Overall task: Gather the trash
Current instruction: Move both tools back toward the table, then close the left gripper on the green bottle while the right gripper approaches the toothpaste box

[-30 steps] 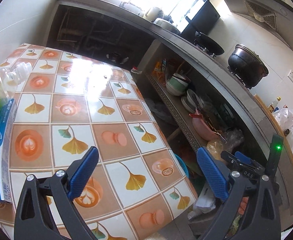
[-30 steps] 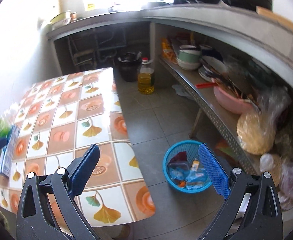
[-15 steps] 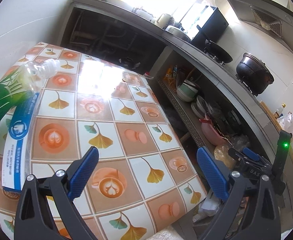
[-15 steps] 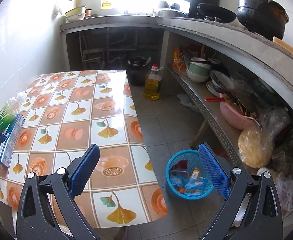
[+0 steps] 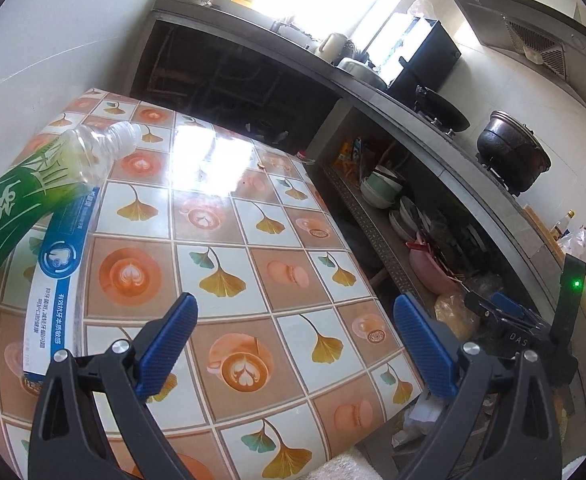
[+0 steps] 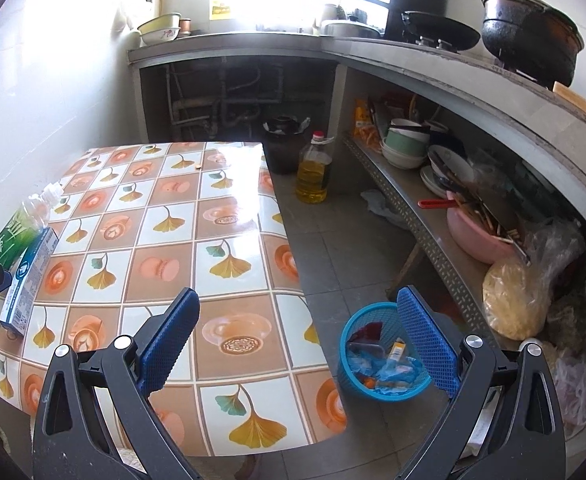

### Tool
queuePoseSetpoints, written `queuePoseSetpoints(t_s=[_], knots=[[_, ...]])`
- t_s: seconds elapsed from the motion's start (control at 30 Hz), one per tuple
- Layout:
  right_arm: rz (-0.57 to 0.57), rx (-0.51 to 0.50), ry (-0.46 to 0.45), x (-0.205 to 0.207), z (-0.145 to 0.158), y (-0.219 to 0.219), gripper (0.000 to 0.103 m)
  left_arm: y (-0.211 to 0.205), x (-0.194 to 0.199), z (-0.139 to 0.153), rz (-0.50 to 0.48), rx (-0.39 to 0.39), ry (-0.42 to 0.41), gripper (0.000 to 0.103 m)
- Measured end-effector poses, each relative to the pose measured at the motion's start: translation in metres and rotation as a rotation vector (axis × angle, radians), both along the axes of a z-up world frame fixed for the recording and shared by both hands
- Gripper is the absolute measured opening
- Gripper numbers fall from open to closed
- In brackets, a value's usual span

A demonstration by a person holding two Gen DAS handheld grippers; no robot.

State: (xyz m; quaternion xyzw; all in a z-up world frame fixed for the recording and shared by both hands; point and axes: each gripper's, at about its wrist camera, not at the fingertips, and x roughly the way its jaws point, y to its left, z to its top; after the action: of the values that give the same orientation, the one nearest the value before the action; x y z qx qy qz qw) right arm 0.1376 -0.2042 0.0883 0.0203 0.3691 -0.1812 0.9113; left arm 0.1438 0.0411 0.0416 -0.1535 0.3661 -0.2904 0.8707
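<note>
A plastic bottle with a green label (image 5: pixel 33 196) (image 6: pixel 15 232) lies tilted across a blue and white toothpaste box (image 5: pixel 59 276) (image 6: pixel 27 280) at the left side of the patterned table (image 5: pixel 229 248) (image 6: pixel 165 240). My left gripper (image 5: pixel 293 320) hovers open above the table's near right part, to the right of both items, holding nothing. My right gripper (image 6: pixel 299 316) is open over the table's right edge. On the floor under its right finger stands a blue basket (image 6: pixel 385 352) with wrappers in it.
A concrete counter (image 6: pixel 413 56) with pots runs along the right. Its lower shelf (image 6: pixel 413 216) holds bowls, a pink basin and bags. An oil bottle (image 6: pixel 313 170) and a dark pot (image 6: pixel 283 144) stand on the floor beyond the table. A white wall borders the left.
Both grippers have drawn back and swung left. The bottle and box now show fuller in the left wrist view, and the whole table appears in the right wrist view. Both grippers stay open.
</note>
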Motion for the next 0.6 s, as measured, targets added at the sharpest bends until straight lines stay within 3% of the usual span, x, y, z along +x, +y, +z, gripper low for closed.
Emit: queuePoseSetpoints(t_s=[0.27, 0.6], knots=[[0.081, 0.126, -0.01, 0.01, -0.011, -0.001, 0.095, 0.028, -0.022, -0.005, 0.036, 0.098, -0.064, 0.096], [0.199, 0.249, 0.022, 0.041, -0.024, 0.024, 0.095, 0.073, -0.01, -0.013, 0.229, 0.236, -0.088, 0.096]])
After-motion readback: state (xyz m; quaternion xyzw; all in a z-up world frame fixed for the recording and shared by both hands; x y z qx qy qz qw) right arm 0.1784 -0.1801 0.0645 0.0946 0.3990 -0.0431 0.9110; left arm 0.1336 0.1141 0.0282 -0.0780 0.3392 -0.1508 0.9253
